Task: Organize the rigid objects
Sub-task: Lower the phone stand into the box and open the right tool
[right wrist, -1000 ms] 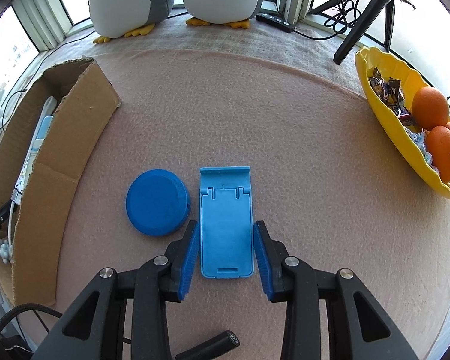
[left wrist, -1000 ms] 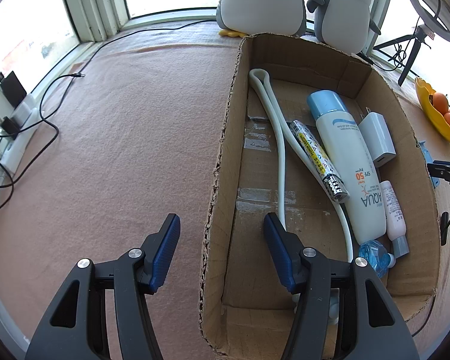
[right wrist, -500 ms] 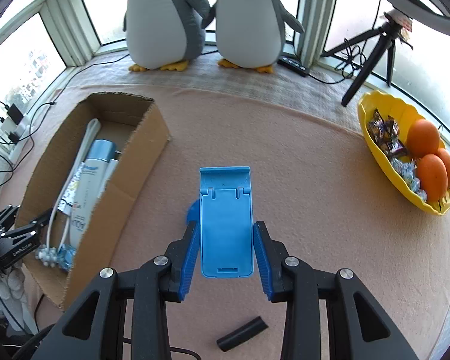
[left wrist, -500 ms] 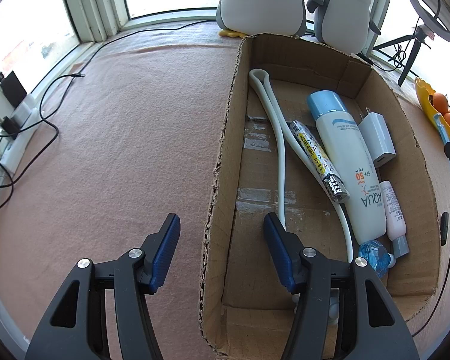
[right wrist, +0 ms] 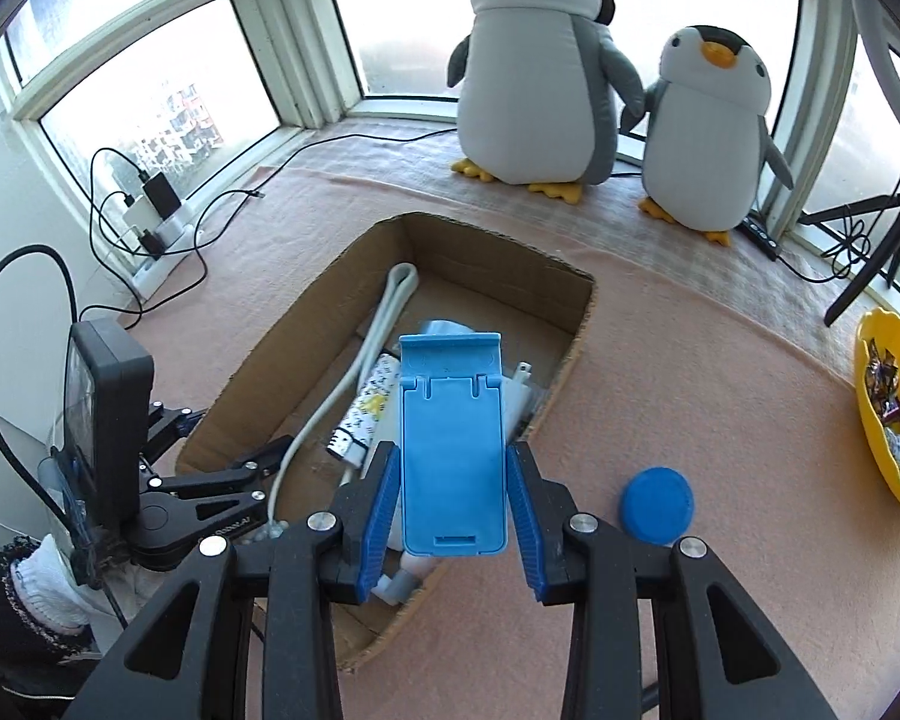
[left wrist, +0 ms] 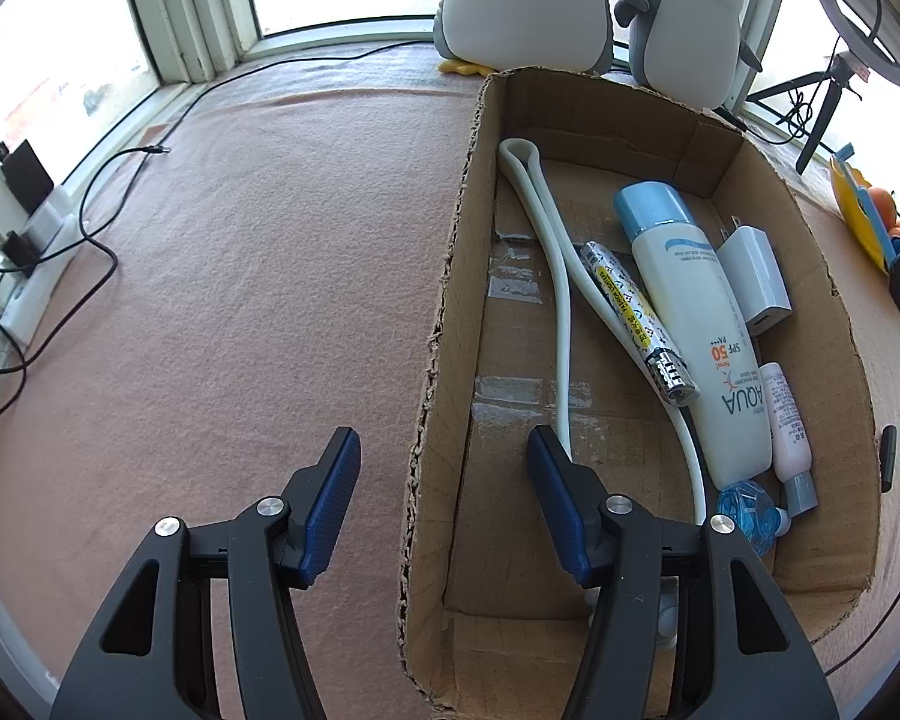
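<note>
The cardboard box (right wrist: 306, 360) lay just beyond and below my right hand-held gripper (right wrist: 453, 495), its long axis running away from me; that hand-held gripper clenched the blue phone stand (right wrist: 453, 450), lengthwise above the box's near end; my left hand-held gripper (left wrist: 444, 507) straddled the box's left wall, unclamped.

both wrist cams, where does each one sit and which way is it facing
Left wrist: on the left gripper, looking down over the cardboard box's wall; only its two open fingers show.
Right wrist: on the right gripper, angled down at the box from above, shut on the blue phone stand; a sleeve cuff shows.
Shared: box, sunscreen bottle, two plush penguins.
</note>
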`<state>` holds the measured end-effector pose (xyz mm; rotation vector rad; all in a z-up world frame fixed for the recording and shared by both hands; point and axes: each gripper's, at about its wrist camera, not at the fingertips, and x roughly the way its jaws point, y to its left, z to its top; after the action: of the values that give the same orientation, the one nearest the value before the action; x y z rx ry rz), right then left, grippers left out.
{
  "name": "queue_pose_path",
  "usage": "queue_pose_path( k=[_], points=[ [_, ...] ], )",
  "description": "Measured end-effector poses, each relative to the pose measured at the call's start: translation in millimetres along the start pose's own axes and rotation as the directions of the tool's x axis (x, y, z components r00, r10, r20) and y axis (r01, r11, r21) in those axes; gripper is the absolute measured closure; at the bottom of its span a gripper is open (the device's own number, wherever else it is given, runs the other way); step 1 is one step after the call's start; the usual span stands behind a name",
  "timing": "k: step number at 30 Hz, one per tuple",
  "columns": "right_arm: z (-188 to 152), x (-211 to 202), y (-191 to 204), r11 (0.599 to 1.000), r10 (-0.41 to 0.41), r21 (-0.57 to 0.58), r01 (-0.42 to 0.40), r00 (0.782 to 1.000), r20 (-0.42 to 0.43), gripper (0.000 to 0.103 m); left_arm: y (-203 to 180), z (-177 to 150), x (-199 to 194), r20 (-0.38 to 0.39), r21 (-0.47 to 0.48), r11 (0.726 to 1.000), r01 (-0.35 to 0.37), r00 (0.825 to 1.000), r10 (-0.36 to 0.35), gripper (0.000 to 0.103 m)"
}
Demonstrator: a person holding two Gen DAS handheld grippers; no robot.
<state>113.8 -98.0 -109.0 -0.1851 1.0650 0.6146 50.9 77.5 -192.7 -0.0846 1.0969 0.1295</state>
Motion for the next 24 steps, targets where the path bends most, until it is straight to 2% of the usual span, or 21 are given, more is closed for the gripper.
queue_pose_path(
  k=[5,11,24],
  points=[
    [-2,20,21,1.0,0.016,-0.025,-0.016,0.999,-0.03,0.07,0,0,0,0.0,0.0,1.0,0.0,1.0,0.0,0.045],
    [-4,36,27,1.0,0.007,-0.023,-0.009,0.998,-0.06,0.07,0,0,0,0.0,0.0,1.0,0.0,1.0,0.0,0.045],
    [-5,39,29,0.999,0.012,-0.034,-0.015,0.998,-0.06,0.07,0,0,0,0.0,-0.001,1.0,0.0,1.0,0.0,0.045]
  ],
)
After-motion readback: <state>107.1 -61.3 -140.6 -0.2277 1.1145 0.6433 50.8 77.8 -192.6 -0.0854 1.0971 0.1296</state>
